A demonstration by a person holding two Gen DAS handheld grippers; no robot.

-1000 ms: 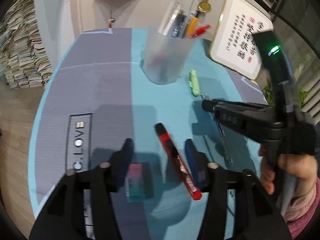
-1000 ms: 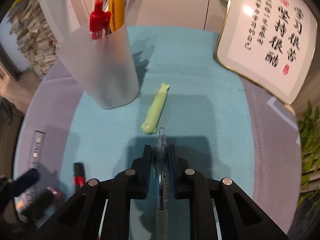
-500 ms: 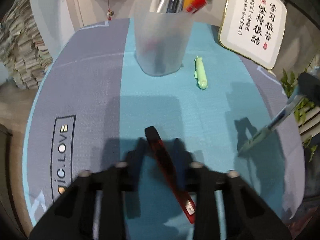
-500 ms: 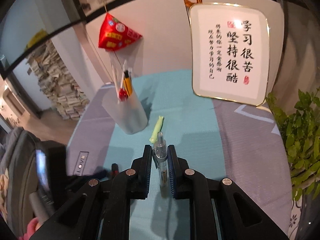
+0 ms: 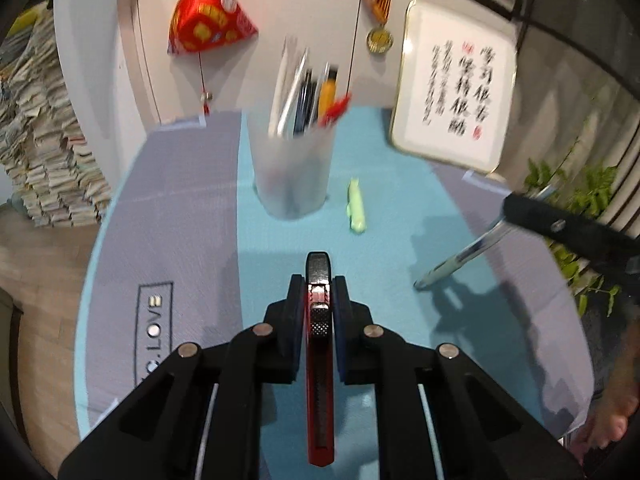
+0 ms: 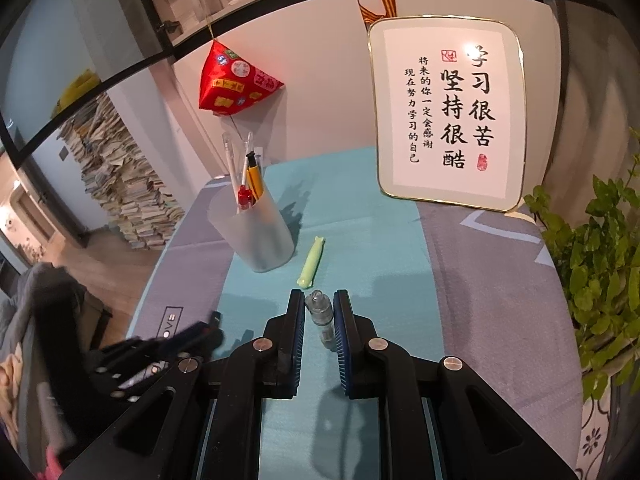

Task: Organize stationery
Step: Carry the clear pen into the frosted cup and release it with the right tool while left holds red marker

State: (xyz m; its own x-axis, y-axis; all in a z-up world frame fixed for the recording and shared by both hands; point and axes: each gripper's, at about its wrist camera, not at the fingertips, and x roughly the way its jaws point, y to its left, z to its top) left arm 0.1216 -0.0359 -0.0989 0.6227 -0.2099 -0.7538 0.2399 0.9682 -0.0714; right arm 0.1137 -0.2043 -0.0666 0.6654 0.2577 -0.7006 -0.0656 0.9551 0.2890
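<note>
Two grippers are each carrying one item above the teal and grey mat [image 5: 192, 216]. Your left gripper [image 5: 318, 280] is pinching a red utility knife [image 5: 319, 356], its jaws pressed against the handle; the knife is running down the lower centre of the left wrist view, its black tip poking out past the fingertips. Your right gripper [image 6: 318, 296] is clamping a clear pen [image 6: 322, 320] that is standing between the blue pads at the lower centre of the right wrist view.

Only the left view is showing that pen's full length: it is slanting down at the right of the frame [image 5: 464, 256] from the right gripper's dark finger [image 5: 560, 228]. Only the right view is showing your left gripper from outside, a dark blur at the lower left [image 6: 160, 348].

The frosted pen cup [image 5: 292, 172] is standing upright at the upper centre of the left view, holding several pens. A light green pen [image 5: 356, 210] is lying on the mat just right of the cup, apart from it. The right view is giving the sharper look at the calligraphy plaque [image 6: 448, 112], upper right, and the red hanging ornament [image 6: 236, 80], upper left.
</note>
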